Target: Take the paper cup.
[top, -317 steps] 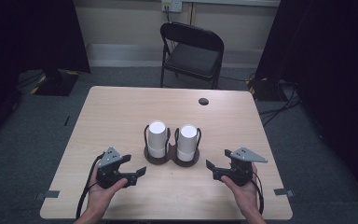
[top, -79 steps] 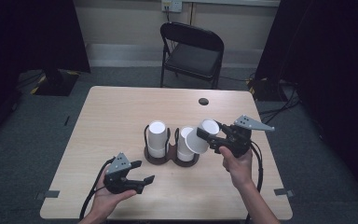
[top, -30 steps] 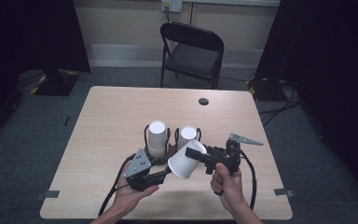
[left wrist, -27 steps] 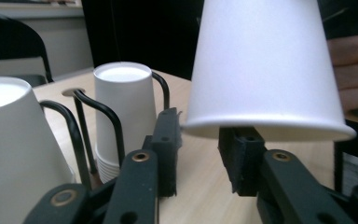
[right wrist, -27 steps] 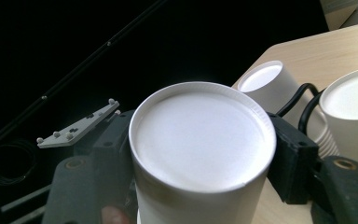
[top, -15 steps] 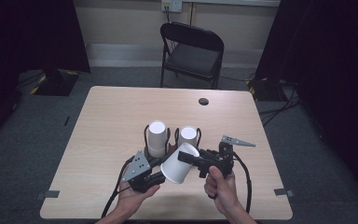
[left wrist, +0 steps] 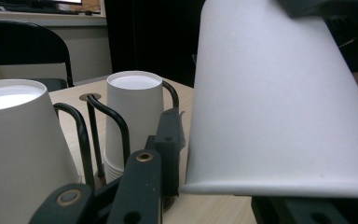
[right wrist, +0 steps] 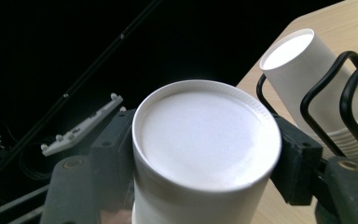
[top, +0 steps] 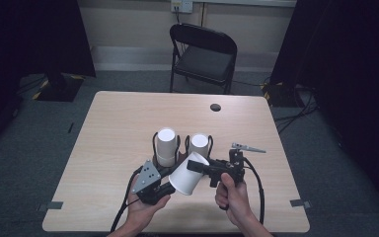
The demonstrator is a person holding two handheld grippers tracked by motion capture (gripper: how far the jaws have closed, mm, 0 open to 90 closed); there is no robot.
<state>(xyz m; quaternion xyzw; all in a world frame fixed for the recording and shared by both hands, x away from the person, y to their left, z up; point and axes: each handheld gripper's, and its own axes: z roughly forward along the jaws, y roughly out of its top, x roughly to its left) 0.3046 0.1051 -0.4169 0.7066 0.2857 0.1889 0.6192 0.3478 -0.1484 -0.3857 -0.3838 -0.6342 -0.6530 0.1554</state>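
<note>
Cup holder: we saw a black wire two-slot cup holder (top: 181, 148) standing near the middle of the light wooden table (top: 113, 128); we took it as our landmark.
Holder contents: each slot held a stack of white paper cups turned bottom-up, the left stack (top: 166, 146) and the right stack (top: 199, 145) side by side.
Loose cup: a single white paper cup (top: 187, 174) was lifted off the table just in front of the holder, tilted on its side, its closed base pointing up toward the holder and its mouth toward the person.
Right gripper (top: 201, 168): we saw its black jaws clamped on the cup's narrow base end, one on each side; the right hand (top: 233, 193) held it level, in front and to the right of the holder.
Left gripper (top: 170, 183): it sat low beside the cup's mouth, in front of the holder, with its jaws spread apart, gripping nothing; the left hand (top: 143, 210) cradled it from below.
</note>
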